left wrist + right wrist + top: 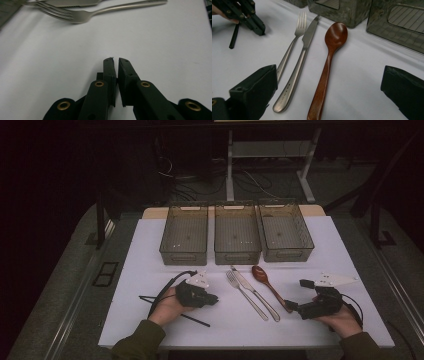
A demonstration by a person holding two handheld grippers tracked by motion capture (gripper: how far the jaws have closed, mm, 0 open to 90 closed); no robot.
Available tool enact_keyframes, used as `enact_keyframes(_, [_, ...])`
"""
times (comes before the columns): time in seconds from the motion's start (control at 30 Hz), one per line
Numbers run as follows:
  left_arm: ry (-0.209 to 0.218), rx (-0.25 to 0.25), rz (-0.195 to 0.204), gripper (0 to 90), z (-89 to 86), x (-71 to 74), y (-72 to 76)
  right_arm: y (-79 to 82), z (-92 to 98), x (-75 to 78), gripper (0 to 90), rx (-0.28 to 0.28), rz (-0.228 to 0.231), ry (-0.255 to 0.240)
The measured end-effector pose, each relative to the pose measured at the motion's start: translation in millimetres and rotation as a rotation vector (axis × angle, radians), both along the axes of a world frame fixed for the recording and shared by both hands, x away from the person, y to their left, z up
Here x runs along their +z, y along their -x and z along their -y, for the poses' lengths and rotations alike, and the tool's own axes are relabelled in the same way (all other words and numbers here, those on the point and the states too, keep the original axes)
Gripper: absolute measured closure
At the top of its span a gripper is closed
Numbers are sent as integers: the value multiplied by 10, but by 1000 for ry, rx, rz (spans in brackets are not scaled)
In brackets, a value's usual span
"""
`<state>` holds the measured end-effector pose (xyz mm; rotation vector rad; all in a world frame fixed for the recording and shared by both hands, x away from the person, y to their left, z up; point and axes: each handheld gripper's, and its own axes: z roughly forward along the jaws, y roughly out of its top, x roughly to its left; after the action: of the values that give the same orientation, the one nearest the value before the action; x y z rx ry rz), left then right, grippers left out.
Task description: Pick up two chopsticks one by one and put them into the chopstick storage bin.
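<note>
Spoon (329, 62) lies on the table (150, 250) between my right gripper's (299, 296) wide-spread jaws; left gripper (117, 62) seems clenched, empty. Risk: closing skewed could nudge the knife (299, 65) alongside.

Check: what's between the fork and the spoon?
The knife lies between the fork and the wooden spoon, clearest in the right gripper view.

A slim matte steel fork (294, 40), a matching steel knife (298, 65) and a dark reddish-brown wooden spoon (328, 62) lie flat, side by side — the spoon's handle runs between the right gripper (329, 92)'s wide-spread jaws, its bowl pointing away.
</note>
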<state>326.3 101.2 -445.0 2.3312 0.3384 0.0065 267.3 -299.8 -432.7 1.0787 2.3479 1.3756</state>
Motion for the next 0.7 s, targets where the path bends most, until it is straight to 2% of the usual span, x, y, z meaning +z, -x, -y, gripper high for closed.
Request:
enact_keyframes(0.27, [-22,92,19,845,60,5,-333,1,7,1,3,-6,-1,-2])
enact_keyframes(0.4, [-8,130,10,842,67,-18,-420,3,14,4,3,-4,-3,-4])
enact_keyframes(0.43, [-5,133,6,842,64,-22,-423,3,14,4,3,-4,-3,-4])
enact_keyframes(0.5, [-8,135,4,741,55,-6,-408,4,16,7,3,-3,-4,-8])
enact_keyframes(0.53, [6,137,-1,741,39,19,-396,4,16,7,3,-3,-4,-8])
enact_keyframes(0.57, [21,140,-5,696,14,56,-371,3,15,6,3,-5,-5,-9])
enact_keyframes(0.63, [52,138,-3,688,-41,137,-280,3,16,7,3,-4,-4,-9])
enact_keyframes(0.7, [58,122,6,682,-98,202,-156,4,17,7,3,-3,-2,-10])
